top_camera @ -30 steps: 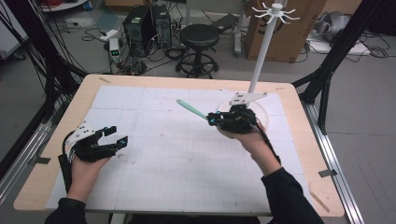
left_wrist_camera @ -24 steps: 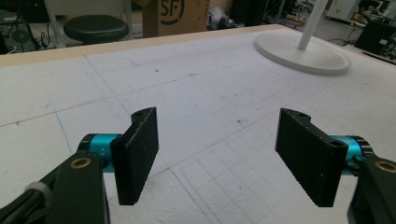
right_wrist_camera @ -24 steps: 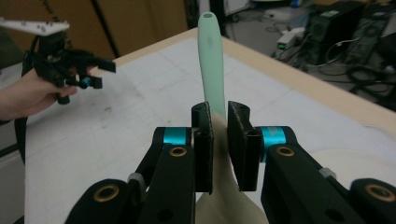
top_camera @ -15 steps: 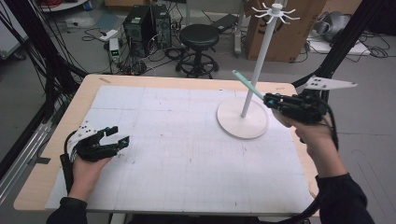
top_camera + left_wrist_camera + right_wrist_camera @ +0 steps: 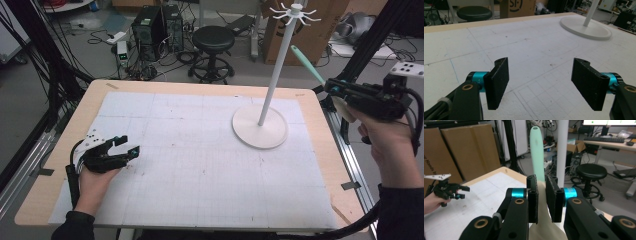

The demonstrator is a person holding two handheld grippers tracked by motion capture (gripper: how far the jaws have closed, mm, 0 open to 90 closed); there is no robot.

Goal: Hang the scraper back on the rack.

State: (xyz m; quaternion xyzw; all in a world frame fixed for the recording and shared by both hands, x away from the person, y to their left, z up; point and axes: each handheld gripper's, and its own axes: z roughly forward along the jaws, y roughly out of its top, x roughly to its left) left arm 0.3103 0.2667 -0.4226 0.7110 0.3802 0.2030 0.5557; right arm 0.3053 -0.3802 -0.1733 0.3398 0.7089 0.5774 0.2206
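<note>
the right gripper [image 5: 334,90] is clamped on a mint-green-handled utensil [image 5: 537,150], its handle pointing up toward the white hook stand [image 5: 274,75], just right of the pole and above the table [image 5: 200,87] edge. the left gripper [image 5: 131,148] rests on the white mat [image 5: 200,150] well left of the stand's round base [image 5: 584,27], jaws spread wide, holding nothing.

High view overlooks the table [image 5: 200,150]; both gripper views skim it closely.

black stool [image 5: 213,39], cardboard boxes [image 5: 456,150], grey floor [image 5: 30,95]
</note>
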